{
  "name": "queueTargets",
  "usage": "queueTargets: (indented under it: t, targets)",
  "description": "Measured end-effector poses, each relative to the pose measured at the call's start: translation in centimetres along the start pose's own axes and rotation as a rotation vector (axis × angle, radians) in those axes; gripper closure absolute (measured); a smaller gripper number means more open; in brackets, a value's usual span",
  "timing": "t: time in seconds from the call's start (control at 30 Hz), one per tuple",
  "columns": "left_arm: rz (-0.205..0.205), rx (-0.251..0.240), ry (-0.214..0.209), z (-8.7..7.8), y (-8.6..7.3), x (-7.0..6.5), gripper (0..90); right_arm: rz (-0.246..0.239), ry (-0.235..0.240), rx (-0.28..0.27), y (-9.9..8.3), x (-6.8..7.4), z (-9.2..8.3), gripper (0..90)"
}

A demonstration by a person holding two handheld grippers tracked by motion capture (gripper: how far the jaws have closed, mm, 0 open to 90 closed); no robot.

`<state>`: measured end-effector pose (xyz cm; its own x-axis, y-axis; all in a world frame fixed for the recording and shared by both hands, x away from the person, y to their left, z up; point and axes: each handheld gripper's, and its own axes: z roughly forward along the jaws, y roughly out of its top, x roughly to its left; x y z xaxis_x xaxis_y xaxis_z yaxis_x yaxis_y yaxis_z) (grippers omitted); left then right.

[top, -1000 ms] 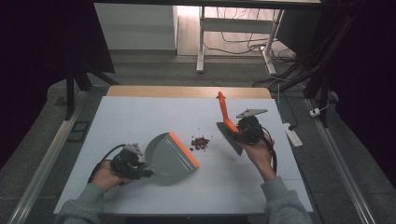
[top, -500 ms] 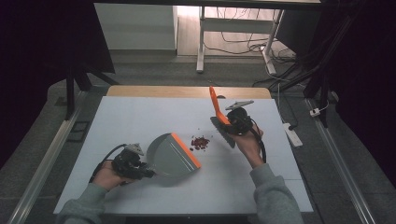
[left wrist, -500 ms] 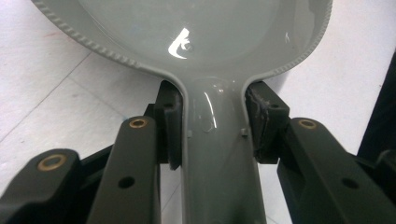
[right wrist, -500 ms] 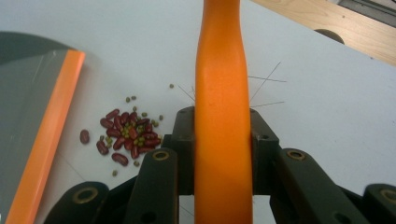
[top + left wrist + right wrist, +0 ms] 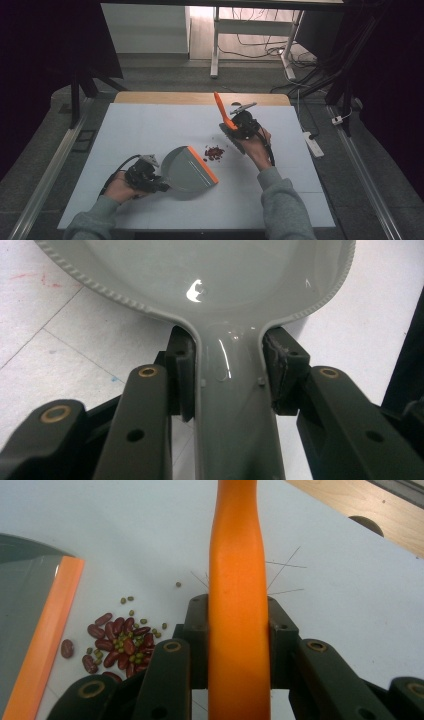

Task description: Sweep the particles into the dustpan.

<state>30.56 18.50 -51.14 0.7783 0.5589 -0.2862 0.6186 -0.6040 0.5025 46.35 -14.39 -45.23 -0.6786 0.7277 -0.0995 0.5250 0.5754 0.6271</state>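
Note:
A grey dustpan (image 5: 187,169) with an orange lip (image 5: 204,163) lies on the white table (image 5: 150,125), its handle (image 5: 235,405) clamped between the pads of my left gripper (image 5: 150,179). My right gripper (image 5: 239,125) is shut on the orange handle (image 5: 237,580) of a small brush (image 5: 222,112), whose dark head (image 5: 235,141) hangs just right of a little pile of red and green beans (image 5: 215,152). In the right gripper view the beans (image 5: 120,647) lie next to the pan's orange lip (image 5: 47,630), and thin bristles fan out behind the handle.
The table's wooden far edge (image 5: 200,98) runs behind the brush. A metal desk frame (image 5: 215,40) and cables lie on the floor beyond. A white power strip (image 5: 314,142) sits off the table's right side. Bare tabletop spreads at the far left.
My right gripper has carried the brush leftward and slightly down, closer to the beans. The dustpan and left gripper have stayed in place.

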Motion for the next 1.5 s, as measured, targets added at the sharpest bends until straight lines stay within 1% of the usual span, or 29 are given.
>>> queueTargets:
  t: [0.17,0.4,0.5,0.6,0.73,0.87,0.97,1.17,1.23,1.37,1.4,1.5]
  targets:
    - [0.000,-0.001,-0.003,0.0,0.0,0.1,61.4,0.002,0.001,0.009,0.3,0.1,0.9,70.3]
    - [-0.002,-0.007,0.001,-0.1,0.1,0.0,61.4,0.012,0.008,0.011,0.3,0.2,1.2,70.4]
    - [-0.004,-0.003,0.002,0.1,0.2,-0.1,61.4,0.006,0.004,0.013,0.3,0.2,1.4,70.3]
    - [-0.003,-0.002,0.001,0.2,0.3,-0.1,61.4,0.011,0.008,0.026,0.5,0.2,1.8,70.3]
    - [-0.001,-0.003,0.001,0.2,0.3,-0.2,61.4,-0.011,-0.003,0.039,0.8,0.3,2.4,70.4]
    - [-0.001,-0.001,0.002,0.3,0.3,-0.1,61.4,-0.014,-0.001,0.053,1.2,0.5,3.0,70.4]
    - [-0.003,-0.002,0.000,0.3,0.3,-0.1,61.4,-0.028,-0.003,0.064,1.6,0.7,3.4,70.4]
    - [-0.017,-0.003,0.002,0.3,0.5,-0.1,61.4,-0.045,-0.006,0.085,2.2,1.2,4.2,70.4]
    - [-0.017,-0.003,0.002,0.3,0.5,-0.1,61.4,-0.070,-0.009,0.101,2.4,1.5,4.4,70.4]
    - [-0.019,-0.001,0.000,0.4,0.6,-0.1,61.5,-0.084,0.002,0.114,2.6,1.9,4.7,70.5]
    - [-0.020,-0.002,0.000,0.4,0.6,-0.1,61.5,-0.094,0.002,0.118,2.7,2.0,4.7,70.4]
    - [-0.019,0.001,-0.003,0.5,0.6,-0.1,61.5,-0.100,0.006,0.124,2.7,2.3,4.7,70.5]
